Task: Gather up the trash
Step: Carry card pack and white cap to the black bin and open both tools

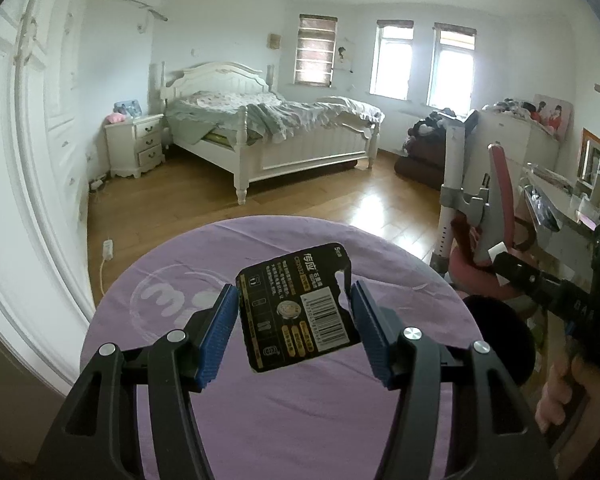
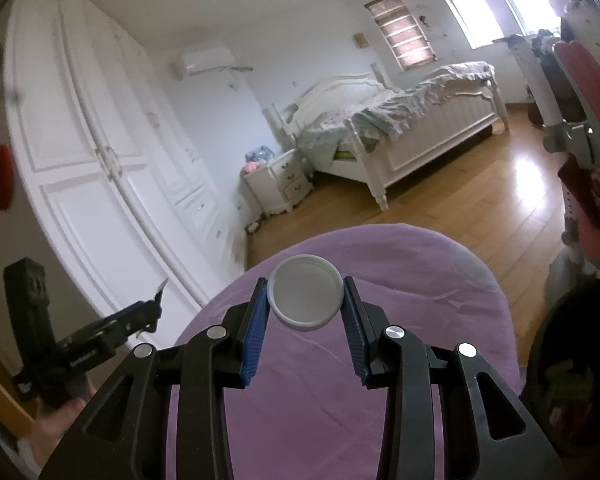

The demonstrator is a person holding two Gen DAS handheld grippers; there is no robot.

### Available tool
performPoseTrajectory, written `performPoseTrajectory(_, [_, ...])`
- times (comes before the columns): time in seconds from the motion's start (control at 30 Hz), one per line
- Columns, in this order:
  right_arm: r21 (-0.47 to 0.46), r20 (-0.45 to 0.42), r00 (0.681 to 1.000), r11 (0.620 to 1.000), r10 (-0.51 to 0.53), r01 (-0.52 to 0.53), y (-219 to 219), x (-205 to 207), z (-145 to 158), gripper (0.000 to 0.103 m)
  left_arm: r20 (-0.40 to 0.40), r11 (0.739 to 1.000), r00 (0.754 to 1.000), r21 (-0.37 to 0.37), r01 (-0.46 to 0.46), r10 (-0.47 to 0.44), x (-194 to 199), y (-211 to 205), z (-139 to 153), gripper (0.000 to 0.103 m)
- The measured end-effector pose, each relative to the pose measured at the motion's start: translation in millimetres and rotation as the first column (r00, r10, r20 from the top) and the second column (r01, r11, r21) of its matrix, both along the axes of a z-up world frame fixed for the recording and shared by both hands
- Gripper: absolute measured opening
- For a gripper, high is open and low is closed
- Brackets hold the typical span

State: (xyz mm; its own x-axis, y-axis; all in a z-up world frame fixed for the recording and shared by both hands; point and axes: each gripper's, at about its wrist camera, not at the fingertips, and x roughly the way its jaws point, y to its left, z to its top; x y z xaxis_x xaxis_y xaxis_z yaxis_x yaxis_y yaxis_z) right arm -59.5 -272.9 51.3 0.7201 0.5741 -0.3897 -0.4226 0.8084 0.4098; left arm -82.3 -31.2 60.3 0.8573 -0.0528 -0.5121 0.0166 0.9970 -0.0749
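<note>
— Claw on the left first: left claw point(image 1: 294, 294) half closed on a black battery card point(image 1: 296, 308), blue pads point(image 1: 220, 332) pressed against its two side edges. Held clear above the purple-covered counter point(image 1: 300, 420), top tilted away toward the room.

— Handling?

— Light and thin. Stiff enough to stand between the pads, yet likely to bow or pop out if squeezed harder. Cut open near the upper right corner, so better gripped lower down, across the whole width, as now.

— And the right claw point(image 2: 305, 284)?

— Narrower, clamped on a white round lid point(image 2: 305, 294) across its rim, hollow side turned up toward the camera. Also lifted off the counter. Light, rigid, smooth plastic; probably slippery, with only two small contact spots on a curved rim. Best kept pinched across the full width, never off-centre.

— Pose of the hands?

— Both pointed forward and somewhat downward over the counter, side by side. Right one rolled a little, judging by the slanted room. Part of a hand point(image 2: 56, 428) visible under the left handle.

— Beyond that?

— Dark round container point(image 2: 560, 380) low at the right edge, just beside the counter, green scraps inside. Seemingly a bin, probably the drop spot for both pieces. No release yet.
</note>
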Motion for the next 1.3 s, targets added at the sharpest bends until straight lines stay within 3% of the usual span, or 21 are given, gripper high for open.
performPoseTrajectory(0.3, [0.041, -0.017, 0.998, 0.998, -0.056, 0.057, -34.1, -3.1, -9.3, 0.037, -0.015, 0.998, 0.999, 0.024, 0.051, -0.051, 10.5, -21.5, -0.8, 0.057])
performPoseTrajectory(0.53, [0.05, -0.033, 0.99, 0.989, -0.136, 0.137, -74.0, -4.8, -16.9, 0.037, 0.004, 0.982, 0.982, -0.013, 0.191, -0.191, 22.9, -63.9, -3.5, 0.057])
performPoseTrajectory(0.7, [0.061, -0.06, 0.971, 0.97, -0.233, 0.236, -119.9, -6.6, -27.3, 0.037, 0.0, 0.921, 0.926, -0.101, 0.376, -0.378, 46.0, -116.5, -16.1, 0.057])
performPoseTrajectory(0.93, [0.078, -0.121, 0.904, 0.904, -0.411, 0.421, -203.4, -13.7, -51.3, 0.037, -0.038, 0.805, 0.814, -0.185, 0.564, -0.579, 86.8, -213.0, -40.5, 0.057])
performPoseTrajectory(1.03, [0.076, -0.148, 0.87, 0.872, -0.471, 0.484, -233.9, -16.6, -64.4, 0.037, -0.065, 0.769, 0.776, -0.209, 0.604, -0.628, 104.3, -246.8, -50.5, 0.057])
performPoseTrajectory(1.2, [0.07, -0.199, 0.819, 0.826, -0.538, 0.559, -280.1, -17.0, -86.3, 0.037, -0.105, 0.732, 0.734, -0.25, 0.633, -0.671, 121.9, -288.8, -65.4, 0.058])
performPoseTrajectory(1.3, [0.061, -0.221, 0.798, 0.809, -0.561, 0.585, -298.6, -13.8, -96.8, 0.037, -0.135, 0.706, 0.699, -0.258, 0.66, -0.702, 130.8, -314.1, -71.3, 0.064])
